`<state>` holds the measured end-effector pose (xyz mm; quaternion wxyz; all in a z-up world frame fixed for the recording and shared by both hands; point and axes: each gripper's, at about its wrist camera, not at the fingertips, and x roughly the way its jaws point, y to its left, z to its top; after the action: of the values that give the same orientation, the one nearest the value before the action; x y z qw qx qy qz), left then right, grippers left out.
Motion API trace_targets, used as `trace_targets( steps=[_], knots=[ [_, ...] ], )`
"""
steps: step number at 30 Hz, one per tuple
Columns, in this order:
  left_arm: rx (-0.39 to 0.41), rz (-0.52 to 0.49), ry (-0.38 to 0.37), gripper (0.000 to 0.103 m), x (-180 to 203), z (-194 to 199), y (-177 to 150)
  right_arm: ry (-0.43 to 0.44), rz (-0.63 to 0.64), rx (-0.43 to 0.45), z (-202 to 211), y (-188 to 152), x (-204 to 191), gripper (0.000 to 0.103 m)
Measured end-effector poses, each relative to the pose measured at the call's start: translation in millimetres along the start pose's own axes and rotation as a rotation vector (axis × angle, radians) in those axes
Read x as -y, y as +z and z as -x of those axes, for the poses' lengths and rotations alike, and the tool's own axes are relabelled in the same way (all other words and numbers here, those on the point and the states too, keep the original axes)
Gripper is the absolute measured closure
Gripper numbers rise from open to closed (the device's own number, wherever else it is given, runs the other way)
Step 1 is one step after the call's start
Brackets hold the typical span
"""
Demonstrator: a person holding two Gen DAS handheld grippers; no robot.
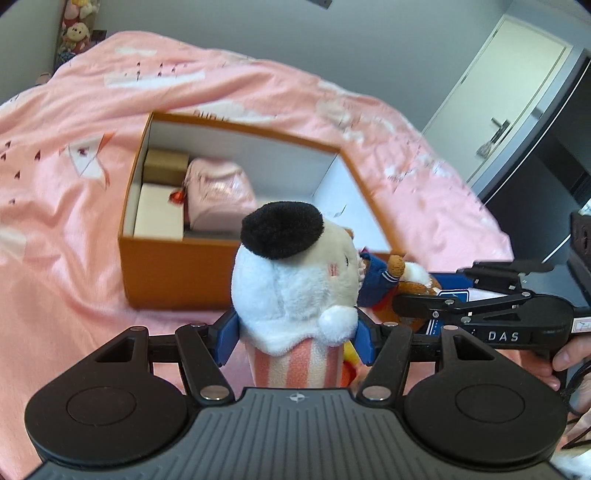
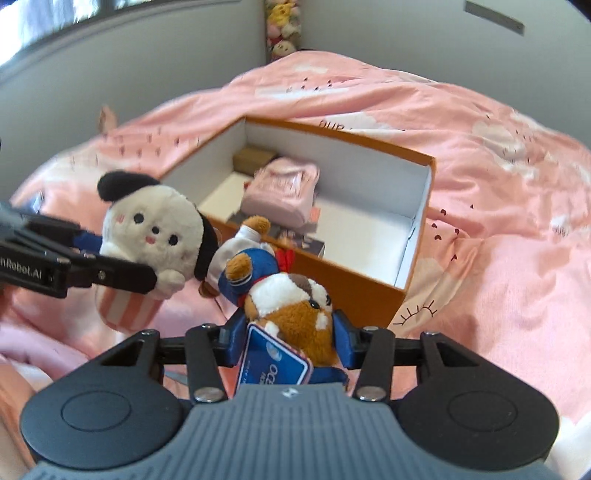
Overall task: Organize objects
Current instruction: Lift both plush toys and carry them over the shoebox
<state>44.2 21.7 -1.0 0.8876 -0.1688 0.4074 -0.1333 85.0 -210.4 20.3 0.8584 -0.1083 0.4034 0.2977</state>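
A white plush dog [image 1: 291, 280] with black ears sits in a pink-striped cup, and my left gripper [image 1: 295, 332] is shut on its lower body. From the right wrist view the same white plush dog [image 2: 155, 236] hangs at the left, above the bed. My right gripper [image 2: 290, 336] is shut on a brown-and-white plush dog [image 2: 295, 314] in a blue sailor outfit, with a blue tag [image 2: 273, 362] hanging below it. Both toys are held just in front of the near wall of an open orange box [image 1: 177, 273], whose wall also shows as the orange box [image 2: 351, 295].
Inside the box lie a pink pouch [image 1: 218, 195], a small brown carton [image 1: 166, 164] and a white carton [image 1: 159, 214]; its right half shows bare floor. A rumpled pink bedspread [image 1: 66, 258] lies under everything. A door [image 1: 498, 110] stands at the right. Stacked plush toys [image 2: 282, 29] fill the far corner.
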Motion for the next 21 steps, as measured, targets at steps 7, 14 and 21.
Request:
trace_targets(
  steps=[7, 14, 21],
  knots=[
    [0.102, -0.020, -0.006, 0.032, 13.1, 9.1, 30.3, 0.076, -0.175, 0.087, 25.5, 18.9, 26.8, 0.054],
    [0.172, -0.011, 0.014, 0.032, 19.4, -2.3, 59.3, 0.080, -0.326, 0.183, 36.1, 44.8, 51.3, 0.054],
    [0.180, 0.021, -0.019, 0.032, 13.1, -33.0, 83.5, 0.040, -0.444, 0.198, 15.8, 66.5, 71.3, 0.054]
  ],
)
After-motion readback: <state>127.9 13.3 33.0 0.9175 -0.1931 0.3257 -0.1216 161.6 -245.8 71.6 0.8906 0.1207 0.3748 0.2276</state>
